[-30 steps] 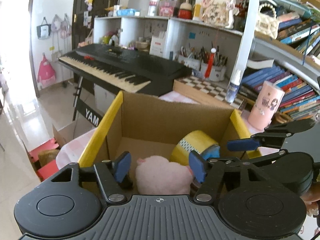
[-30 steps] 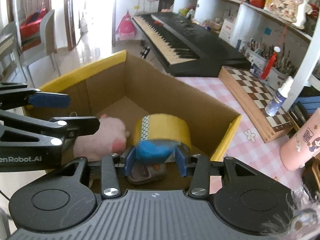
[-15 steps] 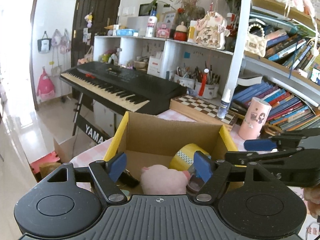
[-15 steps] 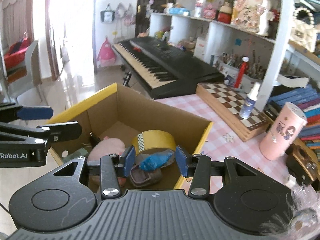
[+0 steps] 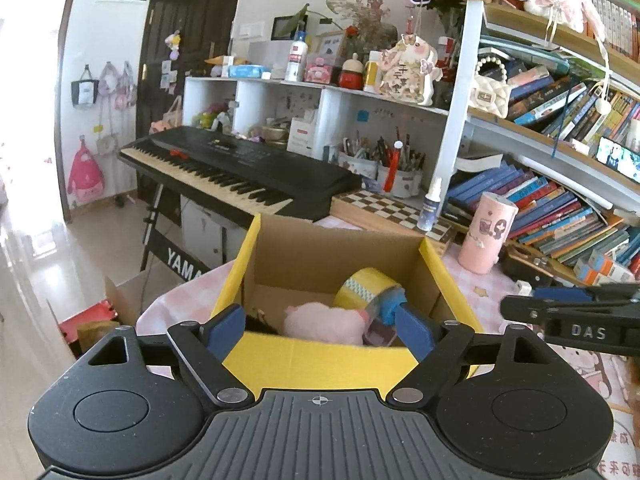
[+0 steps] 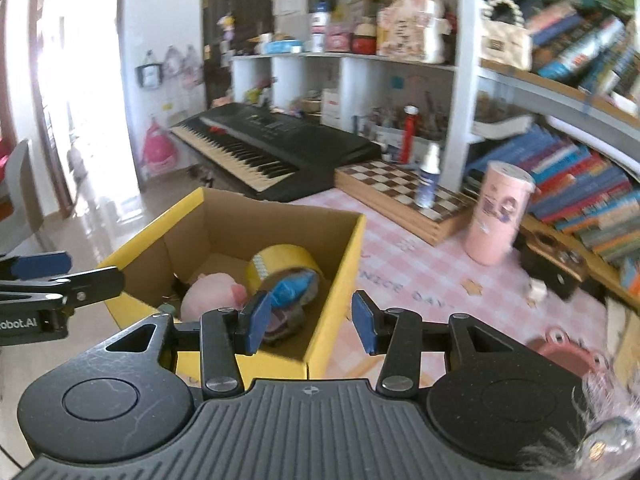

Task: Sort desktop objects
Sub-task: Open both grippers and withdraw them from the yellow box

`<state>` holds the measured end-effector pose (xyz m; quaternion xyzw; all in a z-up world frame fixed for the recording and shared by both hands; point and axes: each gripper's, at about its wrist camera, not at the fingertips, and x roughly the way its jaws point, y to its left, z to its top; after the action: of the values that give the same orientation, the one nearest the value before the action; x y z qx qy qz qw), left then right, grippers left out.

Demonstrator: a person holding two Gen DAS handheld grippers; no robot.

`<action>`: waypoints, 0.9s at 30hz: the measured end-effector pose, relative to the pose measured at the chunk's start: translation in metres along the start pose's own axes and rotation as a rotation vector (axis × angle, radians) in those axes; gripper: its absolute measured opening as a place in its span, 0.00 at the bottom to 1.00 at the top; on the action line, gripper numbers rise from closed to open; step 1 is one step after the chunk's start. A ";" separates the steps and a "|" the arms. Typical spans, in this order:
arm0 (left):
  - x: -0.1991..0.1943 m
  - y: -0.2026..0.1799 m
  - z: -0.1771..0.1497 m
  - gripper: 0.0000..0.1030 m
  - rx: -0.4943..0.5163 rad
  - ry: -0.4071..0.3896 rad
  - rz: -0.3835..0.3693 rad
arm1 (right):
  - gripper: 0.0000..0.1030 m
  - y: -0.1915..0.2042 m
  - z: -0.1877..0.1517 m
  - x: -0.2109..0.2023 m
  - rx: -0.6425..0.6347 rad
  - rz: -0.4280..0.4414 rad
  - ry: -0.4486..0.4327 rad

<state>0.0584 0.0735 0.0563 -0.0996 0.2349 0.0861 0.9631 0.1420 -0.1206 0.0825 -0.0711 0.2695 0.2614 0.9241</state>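
A yellow-edged cardboard box stands on the pink checked tablecloth. Inside lie a yellow tape roll, a pink plush toy and a crumpled blue item. My left gripper hovers before the box's near wall; its jaws are opening and hold nothing. My right gripper hangs over the box's right corner, its pads a narrow gap apart with nothing between them. Each view shows the other gripper's fingers at its edge.
A pink cylindrical tin, a chessboard and a small spray bottle stand behind the box. A black keyboard sits at the table's far left. Bookshelves fill the right. A pink item lies near right.
Both grippers have drawn back and up out of the box, leaving the plush, tape and blue item inside. The left jaws have widened. The right gripper has swung to the right.
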 end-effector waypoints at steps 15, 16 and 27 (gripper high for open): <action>-0.034 0.002 -0.021 0.83 0.036 0.020 -0.036 | 0.41 -0.004 -0.055 -0.056 0.159 -0.125 -0.004; -0.037 0.000 -0.022 0.83 0.041 0.019 -0.041 | 0.41 -0.003 -0.058 -0.059 0.166 -0.132 -0.006; -0.057 -0.015 -0.041 0.83 0.116 0.041 -0.112 | 0.41 0.009 -0.097 -0.090 0.225 -0.179 0.019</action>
<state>-0.0063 0.0429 0.0502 -0.0586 0.2534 0.0161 0.9655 0.0281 -0.1794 0.0493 0.0067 0.2983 0.1452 0.9434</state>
